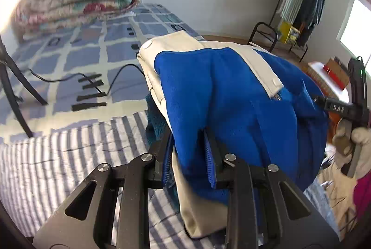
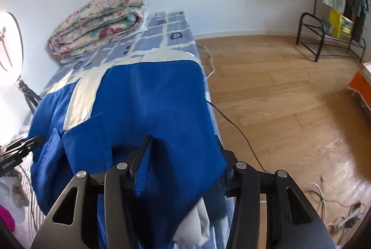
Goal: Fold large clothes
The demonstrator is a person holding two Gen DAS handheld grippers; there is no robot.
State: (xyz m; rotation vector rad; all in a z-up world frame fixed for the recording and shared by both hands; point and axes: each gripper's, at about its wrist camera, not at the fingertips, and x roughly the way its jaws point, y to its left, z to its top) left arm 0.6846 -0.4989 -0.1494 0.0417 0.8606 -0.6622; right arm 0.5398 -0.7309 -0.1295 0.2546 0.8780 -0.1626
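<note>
While clamped on the blue-and-cream garment (image 1: pixel 231 95), left hand-held gripper (image 1: pixel 192 156) and right hand-held gripper (image 2: pixel 183 163) both pinching folded fabric, lifted above the bed's (image 1: pixel 69 63) right edge.

The jacket (image 2: pixel 148 95) at centre frame is matt blue fleecy cloth with smooth cream panels, each hand-held gripper (image 1: pixel 189 151) (image 2: pixel 183 156) at the bottom is matt black plastic with shiny metal pins, and the floor (image 2: pixel 278 91) at right is glossy wood.
</note>
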